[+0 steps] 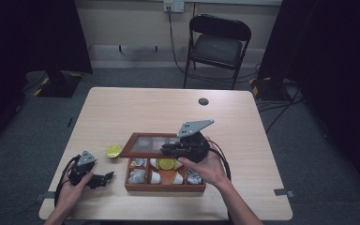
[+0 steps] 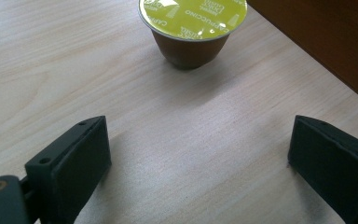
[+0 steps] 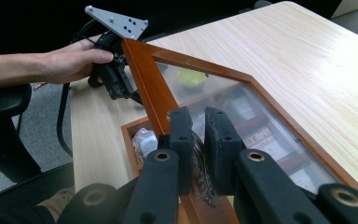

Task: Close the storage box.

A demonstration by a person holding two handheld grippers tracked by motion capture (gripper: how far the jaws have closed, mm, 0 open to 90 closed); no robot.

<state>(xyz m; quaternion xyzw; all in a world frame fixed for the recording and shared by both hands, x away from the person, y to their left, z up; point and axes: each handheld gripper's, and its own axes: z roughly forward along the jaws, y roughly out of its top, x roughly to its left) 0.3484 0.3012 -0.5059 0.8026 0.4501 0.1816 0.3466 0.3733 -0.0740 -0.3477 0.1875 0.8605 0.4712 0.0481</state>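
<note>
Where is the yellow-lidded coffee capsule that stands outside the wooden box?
In the high view, the capsule stands upright on the table, just left of the wooden box and its open lid, ahead of the left gripper.

The high view is dim and soft, with little fine detail. The pale table (image 1: 168, 108) is the brightest area, evenly lit from above, while black curtains at both sides swallow the light. Shadows under the wooden box (image 1: 165, 187) are faint and diffuse.

The left gripper view is bright and fairly sharp — the wood grain is crisp, the coffee capsule (image 2: 192, 28) casts a soft shadow toward the camera, and the near jaws blur slightly.

The right gripper view is well lit on the table, dark beyond it — the box's glass lid (image 3: 242, 112) shows hazy reflections, and the closest jaws are out of focus.
</note>
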